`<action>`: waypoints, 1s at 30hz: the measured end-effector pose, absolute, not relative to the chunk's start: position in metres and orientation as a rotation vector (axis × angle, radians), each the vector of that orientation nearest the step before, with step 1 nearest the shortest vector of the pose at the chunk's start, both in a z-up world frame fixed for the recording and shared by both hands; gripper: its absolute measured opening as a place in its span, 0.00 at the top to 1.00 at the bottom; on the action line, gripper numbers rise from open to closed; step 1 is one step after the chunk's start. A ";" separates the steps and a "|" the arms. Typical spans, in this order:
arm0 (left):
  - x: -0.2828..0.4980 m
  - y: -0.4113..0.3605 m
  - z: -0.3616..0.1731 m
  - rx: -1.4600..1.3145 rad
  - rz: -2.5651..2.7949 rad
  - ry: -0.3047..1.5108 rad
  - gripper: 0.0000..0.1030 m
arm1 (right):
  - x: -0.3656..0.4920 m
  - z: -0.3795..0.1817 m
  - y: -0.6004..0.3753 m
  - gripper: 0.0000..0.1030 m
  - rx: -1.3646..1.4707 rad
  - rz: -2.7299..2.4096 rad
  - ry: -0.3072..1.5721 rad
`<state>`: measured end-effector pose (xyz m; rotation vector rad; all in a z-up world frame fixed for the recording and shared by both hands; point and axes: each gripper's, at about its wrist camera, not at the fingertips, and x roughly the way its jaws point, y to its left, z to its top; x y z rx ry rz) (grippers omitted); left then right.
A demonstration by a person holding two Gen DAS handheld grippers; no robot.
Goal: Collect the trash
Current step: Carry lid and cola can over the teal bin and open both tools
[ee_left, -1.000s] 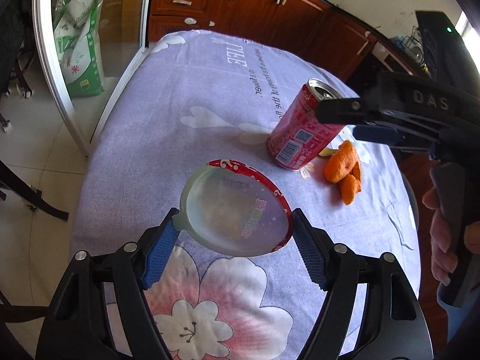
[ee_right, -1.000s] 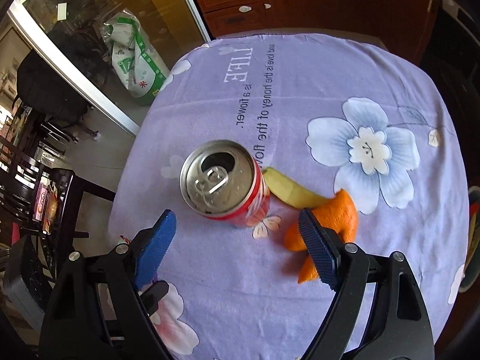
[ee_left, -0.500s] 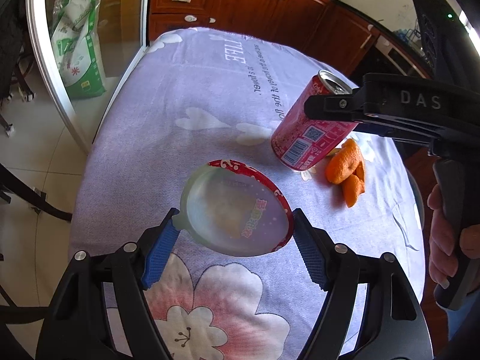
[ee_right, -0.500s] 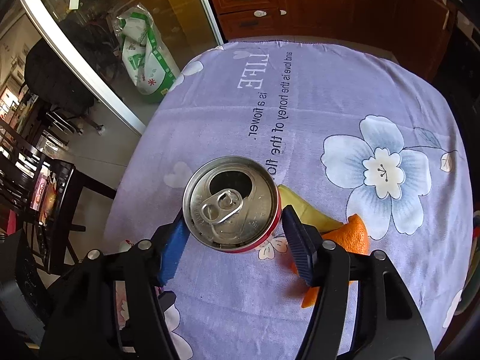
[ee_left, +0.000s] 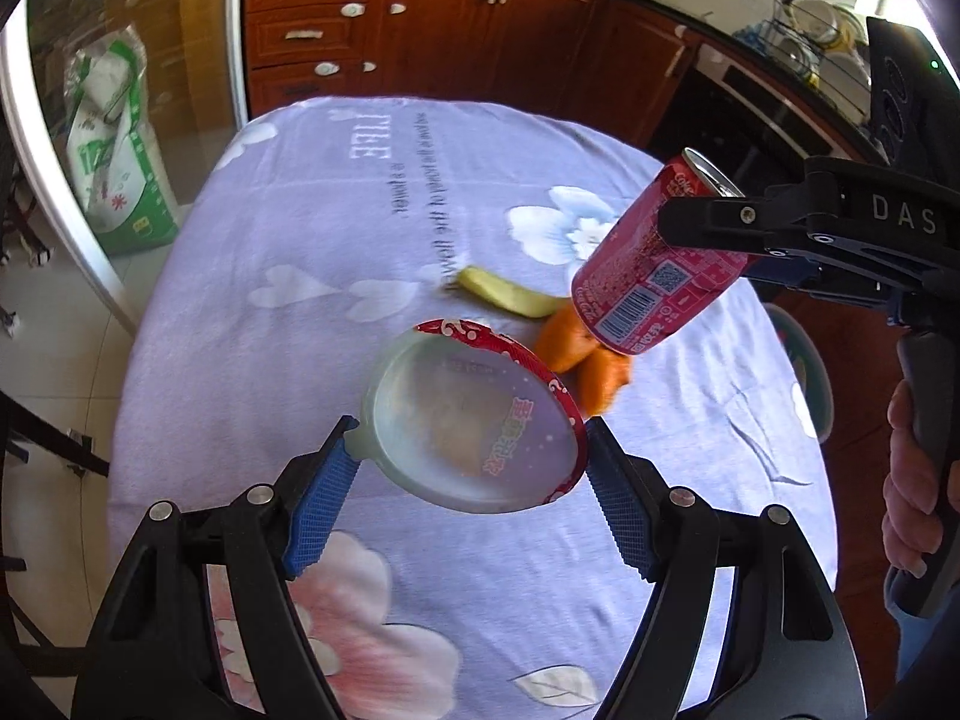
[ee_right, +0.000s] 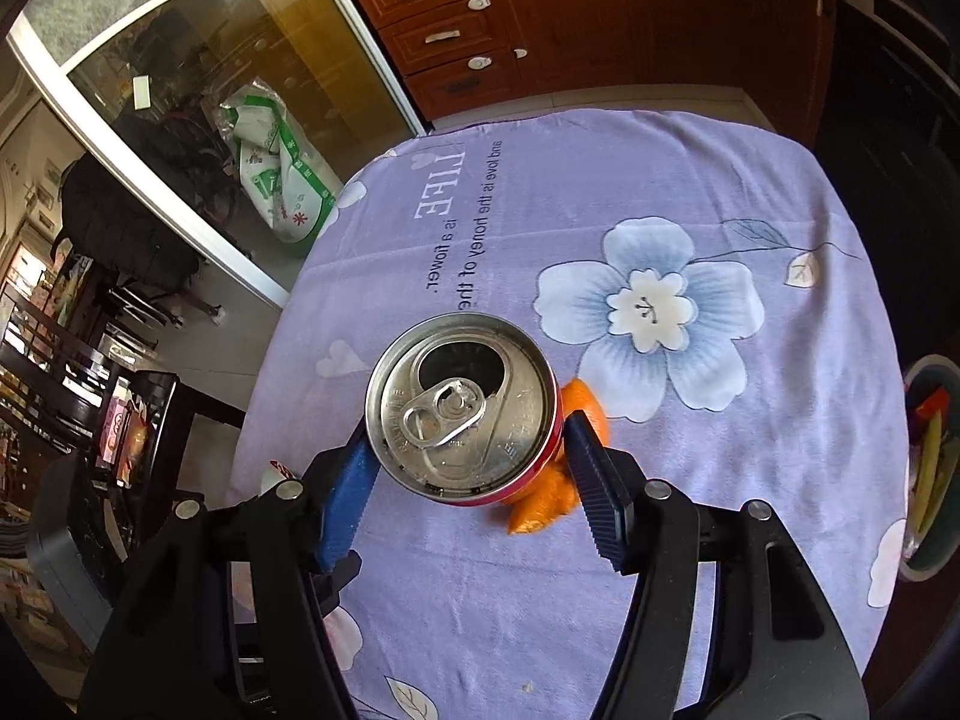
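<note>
My left gripper (ee_left: 471, 480) is shut on a round red-rimmed cup with a translucent lid (ee_left: 474, 420), held above the lilac tablecloth (ee_left: 270, 324). My right gripper (ee_right: 465, 474) is shut on a red soda can (ee_right: 462, 405) with an open top, lifted off the table and tilted; the can also shows in the left wrist view (ee_left: 651, 264). Orange peel (ee_left: 591, 360) and a yellow peel strip (ee_left: 510, 297) lie on the cloth under the can; the orange peel also shows in the right wrist view (ee_right: 540, 501).
A bin (ee_right: 933, 468) holding scraps stands off the table's right edge. Wooden cabinets (ee_left: 420, 36) stand behind the table. A glass door (ee_right: 180, 120) and a green-white bag (ee_left: 114, 168) are to the left. Dark furniture (ee_right: 120, 420) stands by the table's left side.
My right gripper closed on the can and lifted it off the table, tilting it. The yellow peel strip is now uncovered. My left gripper raised the cup slightly.
</note>
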<state>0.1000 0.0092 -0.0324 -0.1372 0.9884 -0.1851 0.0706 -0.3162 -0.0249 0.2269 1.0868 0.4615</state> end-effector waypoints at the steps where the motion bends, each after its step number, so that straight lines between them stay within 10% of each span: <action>1: 0.101 0.002 -0.030 -0.129 -0.197 0.987 0.27 | 0.069 -0.024 -0.327 0.43 0.240 0.451 1.081; 30: 0.155 -0.348 -0.030 0.284 -0.712 1.028 0.26 | -0.014 -0.089 -0.726 0.42 0.719 -0.124 0.955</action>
